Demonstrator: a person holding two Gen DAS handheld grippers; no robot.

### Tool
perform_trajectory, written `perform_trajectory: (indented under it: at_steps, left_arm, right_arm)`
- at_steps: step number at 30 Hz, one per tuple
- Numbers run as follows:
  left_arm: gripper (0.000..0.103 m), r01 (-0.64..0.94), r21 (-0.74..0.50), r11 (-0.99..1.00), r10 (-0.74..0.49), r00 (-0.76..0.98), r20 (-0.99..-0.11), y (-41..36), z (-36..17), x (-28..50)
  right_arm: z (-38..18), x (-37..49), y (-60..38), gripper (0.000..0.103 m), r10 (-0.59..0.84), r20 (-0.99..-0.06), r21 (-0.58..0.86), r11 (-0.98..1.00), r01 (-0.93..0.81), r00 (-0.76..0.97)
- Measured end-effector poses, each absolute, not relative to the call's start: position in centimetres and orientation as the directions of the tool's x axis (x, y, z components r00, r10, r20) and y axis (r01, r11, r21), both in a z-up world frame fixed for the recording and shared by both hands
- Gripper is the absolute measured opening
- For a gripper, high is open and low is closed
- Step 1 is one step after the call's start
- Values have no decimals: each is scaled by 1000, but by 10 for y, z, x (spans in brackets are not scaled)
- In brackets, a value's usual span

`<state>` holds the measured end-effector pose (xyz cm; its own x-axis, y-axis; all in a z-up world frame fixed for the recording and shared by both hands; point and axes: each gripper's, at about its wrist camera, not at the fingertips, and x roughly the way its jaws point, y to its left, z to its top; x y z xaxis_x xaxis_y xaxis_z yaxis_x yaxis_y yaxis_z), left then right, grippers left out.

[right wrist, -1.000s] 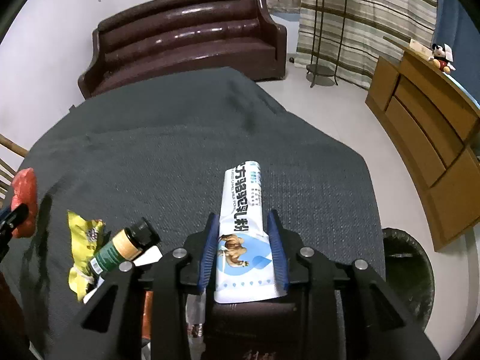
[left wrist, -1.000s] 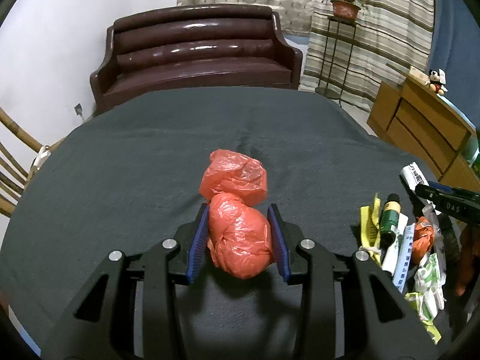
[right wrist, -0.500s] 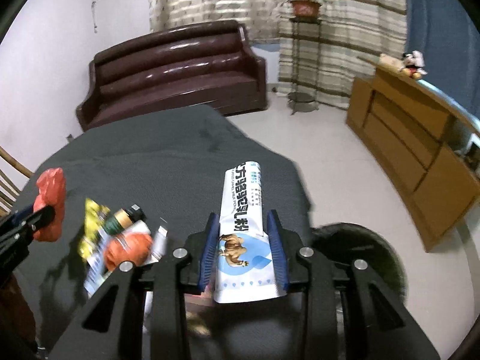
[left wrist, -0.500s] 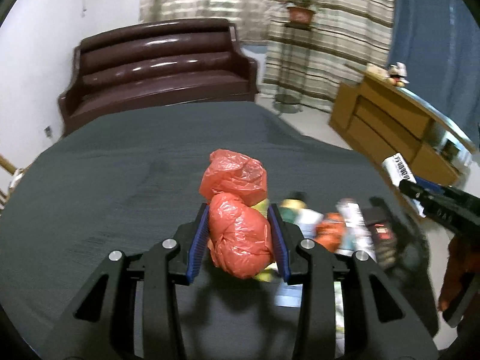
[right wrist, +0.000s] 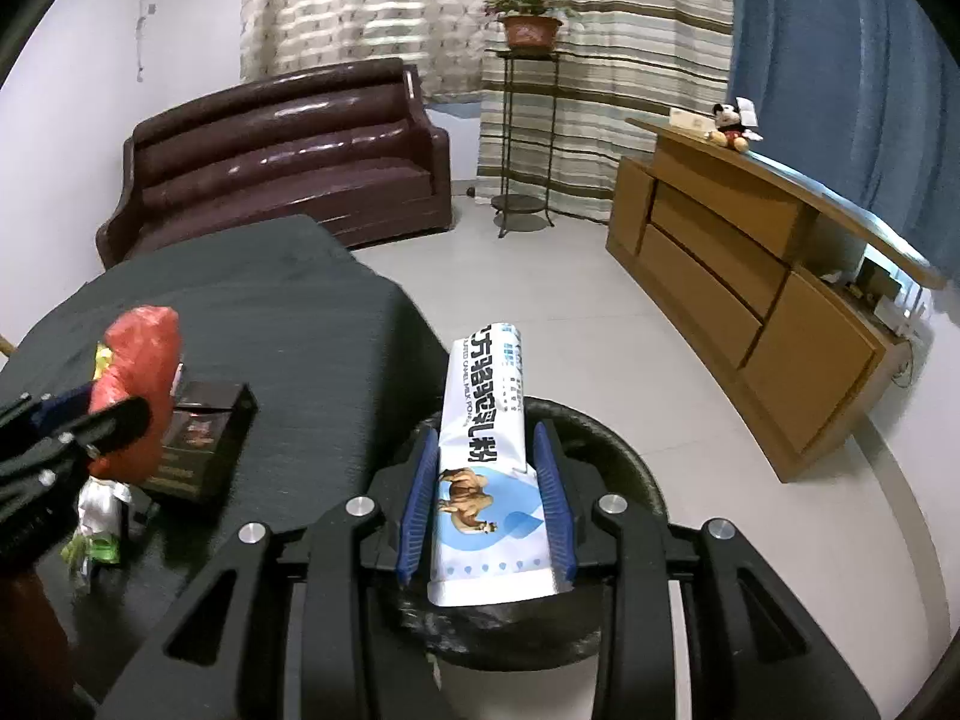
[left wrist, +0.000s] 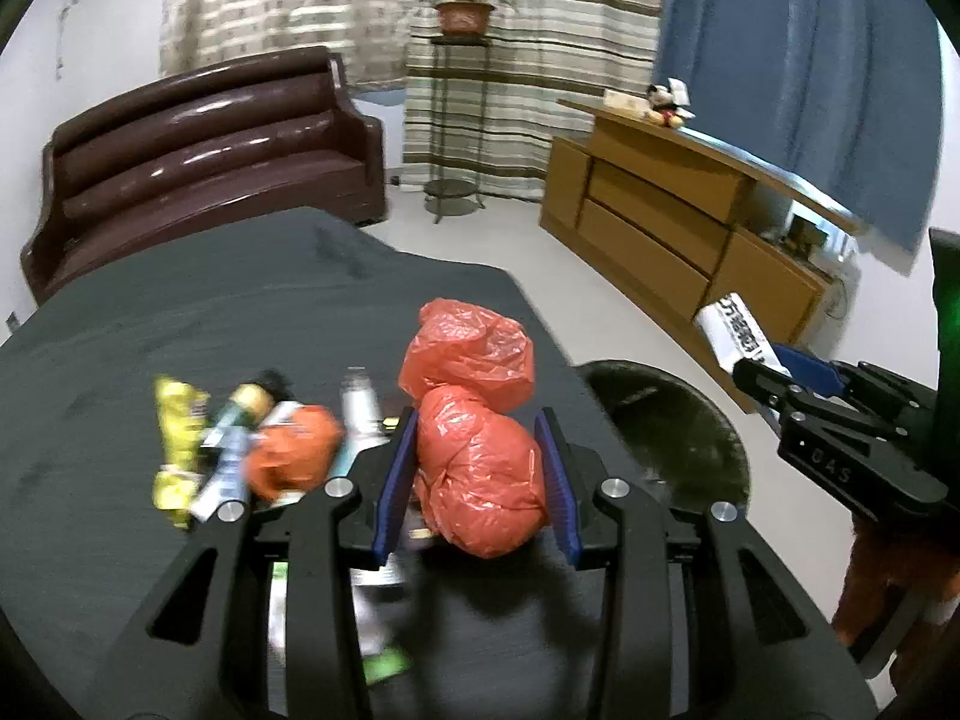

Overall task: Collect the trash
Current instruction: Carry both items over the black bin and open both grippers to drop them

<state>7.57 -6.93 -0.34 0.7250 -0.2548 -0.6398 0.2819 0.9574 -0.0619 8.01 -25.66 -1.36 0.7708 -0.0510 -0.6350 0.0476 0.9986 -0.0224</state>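
Holding sachet (right wrist: 483,474) in right fingers (right wrist: 487,498), lengthwise, directly over bin (right wrist: 630,468) | left fingers (left wrist: 474,474) gripping red bag (left wrist: 480,468), bin (left wrist: 672,420) lying right

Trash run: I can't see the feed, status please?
Left gripper shut on red plastic bag, over table edge. Right gripper shut on white milk-powder packet, above black bin. Nothing in the way.

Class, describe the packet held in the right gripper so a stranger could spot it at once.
Find the dark cloth-covered table, then the black bin on the floor beside it. Above the bin, the right gripper holds a white milk powder sachet. Unlike the red plastic bag nearby, it is flat, with a camel picture and bold black lettering.
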Motion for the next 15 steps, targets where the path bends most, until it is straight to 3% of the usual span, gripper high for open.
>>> perform_trajectory:
  at_steps: [15]
  left_arm:
    - [38,342,-24,939,-266,683,-681,-149,-30,95]
  right_arm:
    - [-28,83,-297,34,-68,-620,14,995,98,782]
